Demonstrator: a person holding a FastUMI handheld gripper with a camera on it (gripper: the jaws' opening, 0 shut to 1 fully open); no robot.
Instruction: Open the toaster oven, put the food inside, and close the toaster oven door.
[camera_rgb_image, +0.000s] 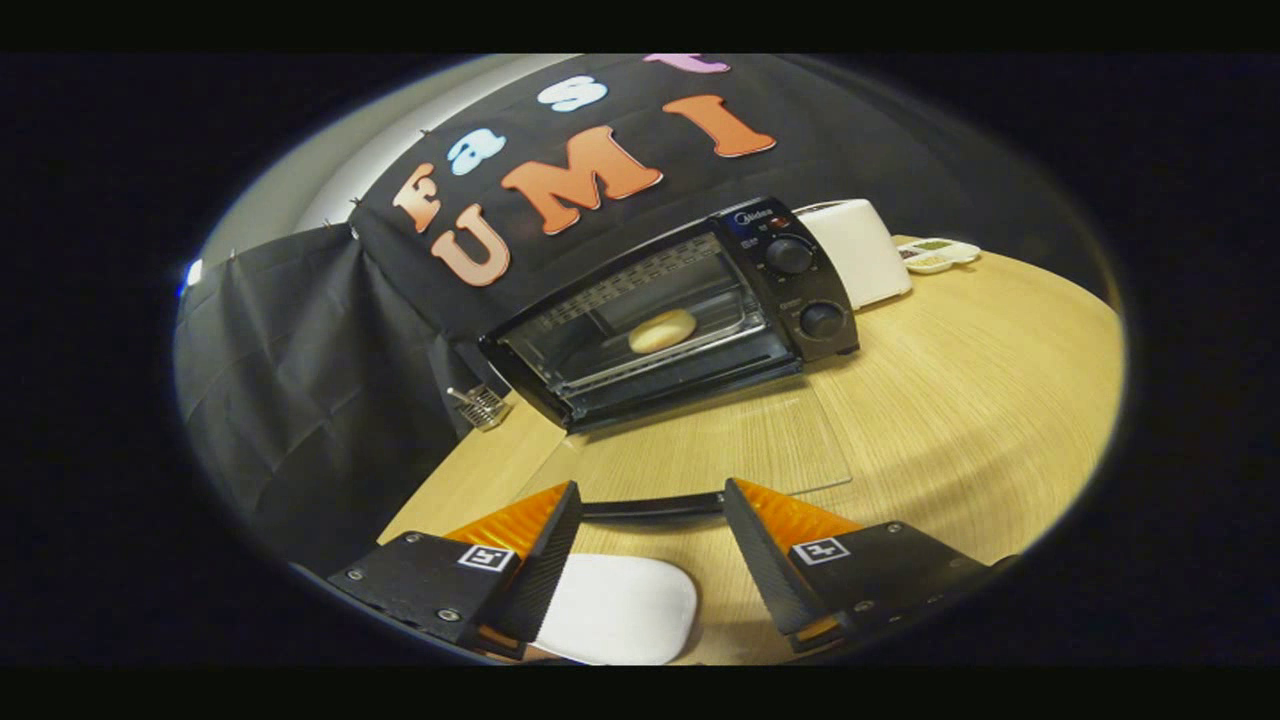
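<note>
white plate (620, 608) half hidden — claw (650, 515) fingers apart

Black cloth wall (300, 380) hangs behind a pale wooden table (960, 400).

A small pale brand mark sits at the top of the control panel of the black toaster oven (700, 300), above its two round knobs, too small to read with certainty. The tiny print beside the knobs is illegible.
</note>
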